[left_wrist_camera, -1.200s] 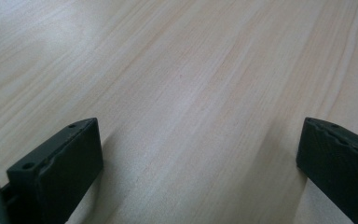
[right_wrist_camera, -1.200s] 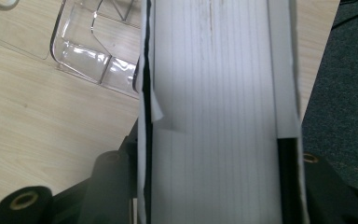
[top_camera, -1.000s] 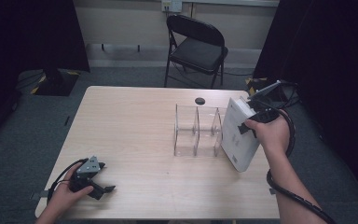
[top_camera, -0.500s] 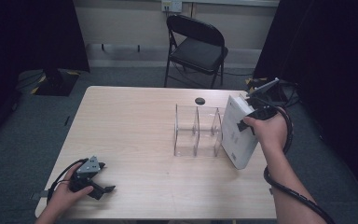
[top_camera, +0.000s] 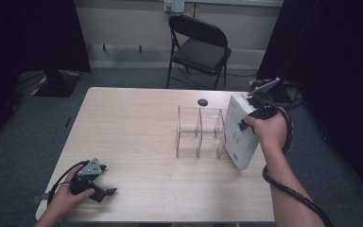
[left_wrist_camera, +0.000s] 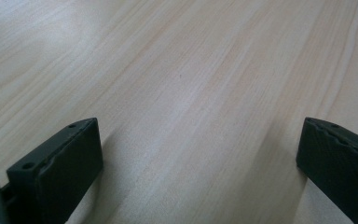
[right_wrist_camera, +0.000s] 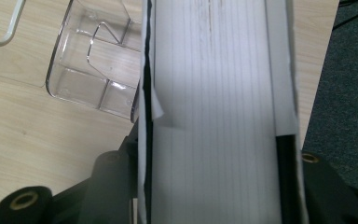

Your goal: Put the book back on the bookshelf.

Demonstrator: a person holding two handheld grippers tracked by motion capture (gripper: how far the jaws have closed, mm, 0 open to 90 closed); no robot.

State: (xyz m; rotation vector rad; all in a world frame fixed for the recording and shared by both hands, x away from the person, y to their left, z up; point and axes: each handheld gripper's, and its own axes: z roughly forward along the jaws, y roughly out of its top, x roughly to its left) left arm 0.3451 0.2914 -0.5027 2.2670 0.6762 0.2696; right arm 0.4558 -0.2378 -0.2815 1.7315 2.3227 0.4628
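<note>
Right now the right gripper [top_camera: 251, 115] is clamped on a thick white book [top_camera: 238, 132], jaws pressing one on each cover. Book stands tilted at the right side of the pale wooden table [top_camera: 137, 142], its lower end on the tabletop, upper end leaning right, just beside the right wall of a clear acrylic three-slot organiser [top_camera: 201, 132]; can't tell if they touch. In the right gripper view the white book's page edge [right_wrist_camera: 214, 116] runs straight up between the black jaws, clear organiser [right_wrist_camera: 93, 60] to its left, with bare wood under it. Small black round disc [top_camera: 202, 102] lies on the table just beyond the organiser. Left gripper [top_camera: 105, 189] rests on the table's near left corner, held in the person's left hand [top_camera: 66, 196], well apart from the book. Its jaws stand wide open with nothing between them, only wood grain [left_wrist_camera: 191, 93] in the left gripper view. Black folding chair [top_camera: 199, 49] stands on the carpet beyond the table's far edge.
</note>
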